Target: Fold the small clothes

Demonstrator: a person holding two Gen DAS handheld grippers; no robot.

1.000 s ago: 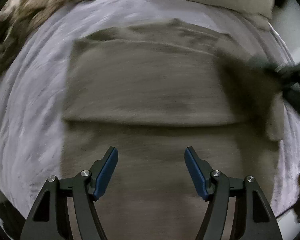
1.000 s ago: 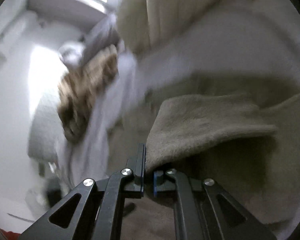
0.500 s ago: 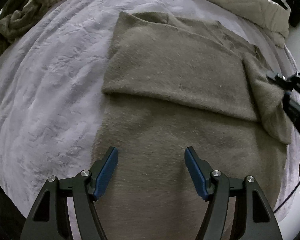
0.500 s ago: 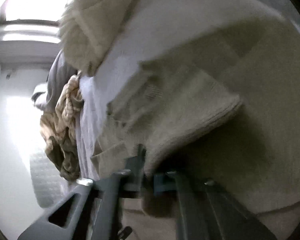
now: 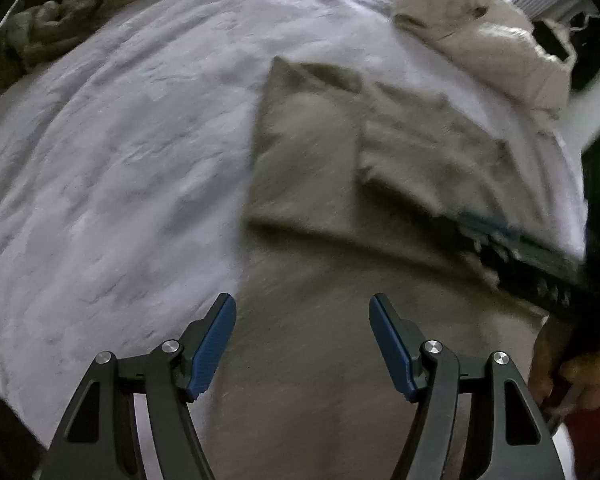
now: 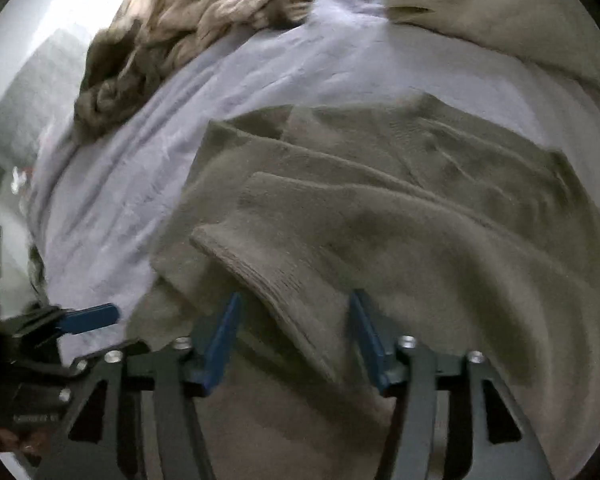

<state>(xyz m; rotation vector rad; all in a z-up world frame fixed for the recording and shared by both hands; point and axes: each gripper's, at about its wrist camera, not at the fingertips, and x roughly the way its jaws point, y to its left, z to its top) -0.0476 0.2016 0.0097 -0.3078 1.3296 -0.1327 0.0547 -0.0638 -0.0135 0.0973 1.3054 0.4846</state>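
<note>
Released fuzzy sleeve (image 6: 284,256), right tool (image 6: 296,332) seemingly spread

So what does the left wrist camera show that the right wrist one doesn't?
Only the left wrist view shows the hand holding the right gripper.

Only the right wrist view shows the ribbed sleeve cuff lying between that gripper's open fingers.

Both show the grey-brown sweater on the lavender bedspread, the crumpled tan clothes and the cream duvet.

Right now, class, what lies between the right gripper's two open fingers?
In the right wrist view, the sweater's ribbed sleeve cuff lies between the right gripper's open fingers, released, not pinched.
</note>
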